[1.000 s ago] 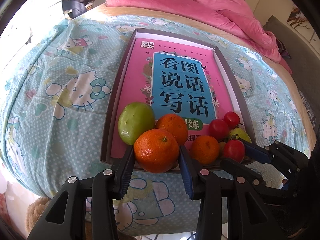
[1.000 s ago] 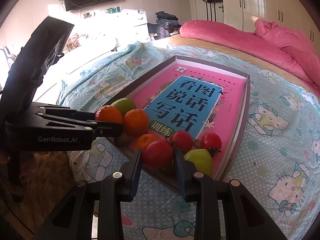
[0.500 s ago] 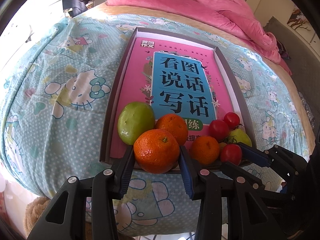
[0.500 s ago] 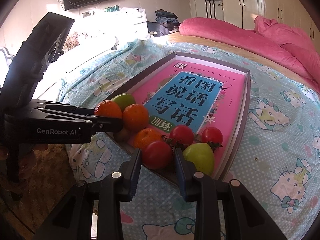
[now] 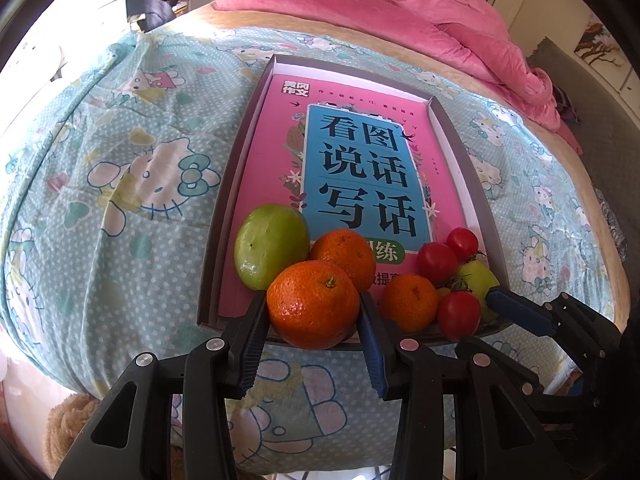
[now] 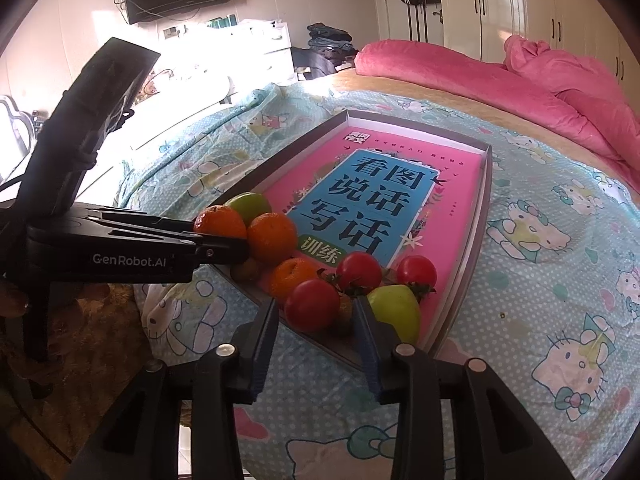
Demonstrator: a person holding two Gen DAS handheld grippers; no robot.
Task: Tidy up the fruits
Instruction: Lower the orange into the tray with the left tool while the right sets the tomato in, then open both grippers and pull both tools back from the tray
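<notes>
Left gripper (image 5: 313, 322) jaws clamped on orange (image 5: 313, 305) at tray (image 5: 224, 216) near edge, likely for lifting. Right gripper (image 6: 316, 320) jaws straddle tomato (image 6: 312, 310); contact unclear. Remaining fruit clustered near end.

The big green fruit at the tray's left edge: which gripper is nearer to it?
Left. The left gripper is around the front orange, which sits right beside the big green fruit. The right gripper is around a red tomato, farther along the tray.
</notes>
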